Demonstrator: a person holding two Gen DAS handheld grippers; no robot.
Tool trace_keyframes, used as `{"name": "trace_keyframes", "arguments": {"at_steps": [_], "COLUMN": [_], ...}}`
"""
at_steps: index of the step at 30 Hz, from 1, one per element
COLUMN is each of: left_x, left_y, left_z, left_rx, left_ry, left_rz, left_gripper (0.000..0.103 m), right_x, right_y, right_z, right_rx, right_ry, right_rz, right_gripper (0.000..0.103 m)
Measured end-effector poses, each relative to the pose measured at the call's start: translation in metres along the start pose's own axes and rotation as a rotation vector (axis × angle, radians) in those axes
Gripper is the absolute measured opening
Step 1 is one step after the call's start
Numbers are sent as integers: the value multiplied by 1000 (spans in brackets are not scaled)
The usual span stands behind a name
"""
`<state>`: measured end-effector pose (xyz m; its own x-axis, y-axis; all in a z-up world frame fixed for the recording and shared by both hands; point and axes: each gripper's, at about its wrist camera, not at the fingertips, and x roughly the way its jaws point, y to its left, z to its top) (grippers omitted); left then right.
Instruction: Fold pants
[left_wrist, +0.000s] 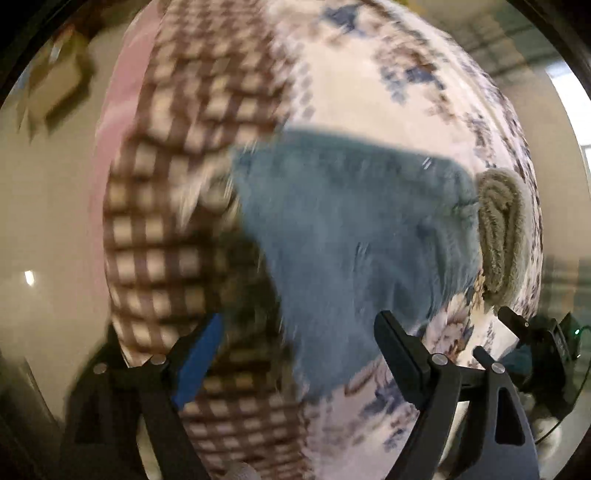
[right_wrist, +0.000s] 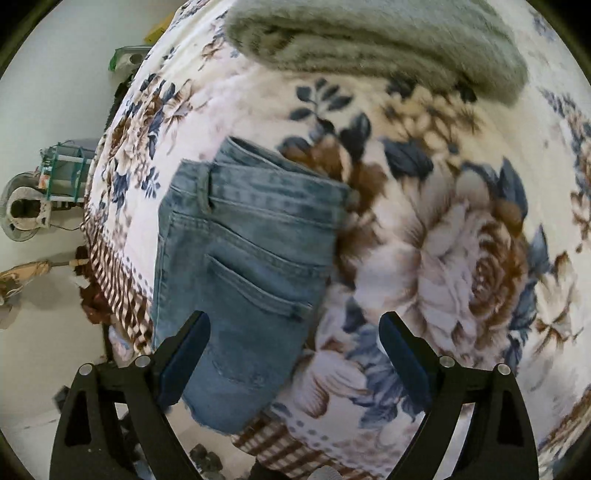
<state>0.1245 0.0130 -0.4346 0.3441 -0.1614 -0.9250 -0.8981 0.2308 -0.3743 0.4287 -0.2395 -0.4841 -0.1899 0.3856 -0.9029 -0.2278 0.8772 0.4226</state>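
Note:
The light blue jeans (left_wrist: 343, 229) lie folded on a bed covered with a floral blanket (left_wrist: 369, 92). In the right wrist view the jeans (right_wrist: 243, 266) show their waistband and a back pocket, with the frayed hem hanging near the bed's edge. My left gripper (left_wrist: 299, 339) is open above the jeans, holding nothing. My right gripper (right_wrist: 295, 343) is open too, its left finger over the jeans' lower part, empty. The left wrist view is blurred by motion.
A rolled grey-green towel (left_wrist: 502, 229) lies beside the jeans; it also shows at the top of the right wrist view (right_wrist: 369, 33). The blanket has a brown checked border (left_wrist: 177, 184). A fan (right_wrist: 26, 206) and clutter stand on the floor to the left of the bed.

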Motion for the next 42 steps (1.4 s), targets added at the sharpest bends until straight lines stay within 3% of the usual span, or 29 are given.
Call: {"name": "trace_keyframes", "arguments": {"at_steps": [6,10,13,17,23,26,27,28,30,32,38,41,42], "left_x": [39,60,71,68,64,64,65,65,65,65,62,62,62], "left_y": [14,1,-5,-7,-5,-6,-7,-6,-7,-8,-2,1,1], "left_z": [-40,-56,-56,-49,-33,-25,-23,-22,-21,-21,-28,-33,-34], "left_rx": [-207,-215,-200,-166,-142,-133,-133,-129,-129,-130,-133,-140,-147], "left_ry": [72,77,76,42,0,-9,-10,-10,-9,-13,-4,7,20], "left_rz": [-112,-128,-96,-50,-19,-18,-19,-19,-22,-24,-36,-37,-43], "left_gripper": [83,83,83,83,83,83,83,83,83,83,83,83,83], "right_x": [36,62,63,28,65,96,104,113,115,101,70,78,82], "right_y": [-21,-27,-23,22,123,152,156,158,162,164,133,119,116], "right_z": [15,37,51,61,97,112,119,121,117,110,127,138,141], "right_rx": [14,1,-30,-201,-529,-606,-604,-602,-605,-623,-443,-384,-365], "right_ry": [4,14,-44,-166,-58,20,53,84,76,1,-126,-36,7], "right_rz": [94,111,42,9,-117,-183,-189,-203,-243,-239,-211,-113,-86], "right_gripper": [94,94,94,94,94,94,90,64,30,16,14,18,26]}}
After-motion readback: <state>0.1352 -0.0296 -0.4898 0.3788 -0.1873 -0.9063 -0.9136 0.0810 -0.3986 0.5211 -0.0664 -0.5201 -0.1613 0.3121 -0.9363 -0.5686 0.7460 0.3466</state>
